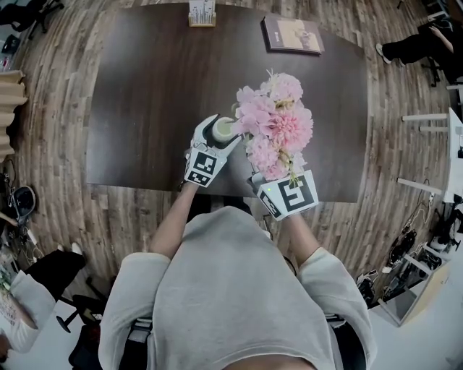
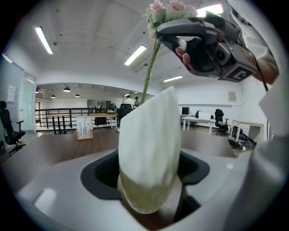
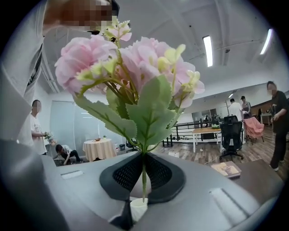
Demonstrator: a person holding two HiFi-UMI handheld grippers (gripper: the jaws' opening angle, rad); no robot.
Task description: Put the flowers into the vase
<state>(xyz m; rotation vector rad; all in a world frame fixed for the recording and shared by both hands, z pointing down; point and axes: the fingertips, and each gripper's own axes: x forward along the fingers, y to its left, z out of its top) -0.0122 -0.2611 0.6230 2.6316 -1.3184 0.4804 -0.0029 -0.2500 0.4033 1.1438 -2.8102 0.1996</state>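
A white vase with a greenish base stands between the fingers of my left gripper near the table's front edge, and the gripper is shut on it. In the left gripper view the vase fills the gap between the jaws. My right gripper is shut on the thin green stem of a bunch of pink flowers. The bunch hangs just right of the vase and above it. The stem runs down behind the vase's top edge; its end is hidden there.
The dark table carries a book at the far right and a small card stand at the far edge. A seated person's legs show at the upper right. Wooden floor surrounds the table.
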